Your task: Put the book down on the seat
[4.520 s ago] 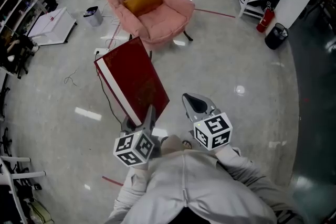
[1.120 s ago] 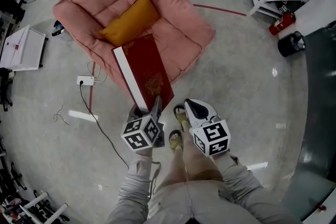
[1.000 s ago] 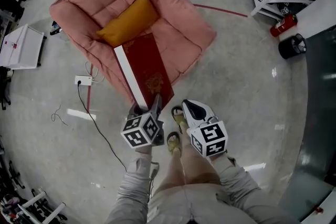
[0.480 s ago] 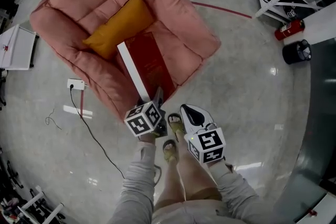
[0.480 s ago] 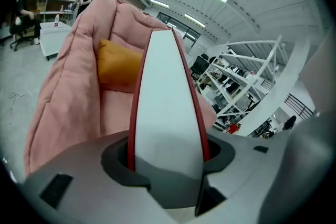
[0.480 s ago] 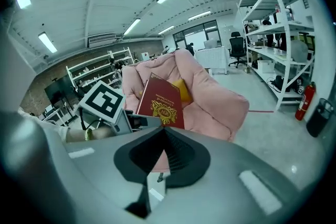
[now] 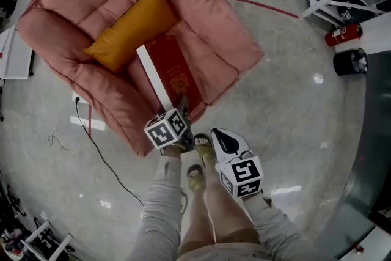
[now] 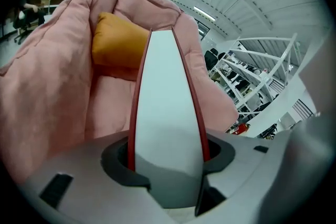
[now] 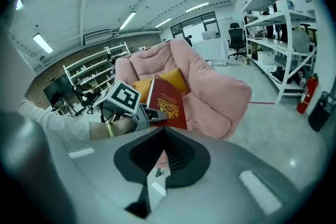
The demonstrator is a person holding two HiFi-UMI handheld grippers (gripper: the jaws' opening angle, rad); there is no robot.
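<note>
In the head view, the left gripper (image 7: pixel 179 108) is clamped on the near end of the dark red hardcover book (image 7: pixel 171 73) with white page edges. The long axis of the book runs from the jaws up and to the left, so its far end points at the orange oblong cushion (image 7: pixel 125 30). The book is over the front part of the seat of the pink padded armchair (image 7: pixel 208 21). Its gold-stamped cover faces up and to the right. Whether it touches the seat, this view does not show. The right gripper (image 7: pixel 223 139) is beside the left one, over the grey polished floor (image 7: pixel 293 119), apart from the book.

In the left gripper view, the 2 jaws press on the 2 red covers, with the white page edge between them. The book points straight away from the camera, toward the cushion.

In the right gripper view, the jaws of the right gripper (image 9: pixel 164 131) are together and hold nothing. Beyond them the book is tilted, its far end higher, against the cushion and the armchair.
</note>
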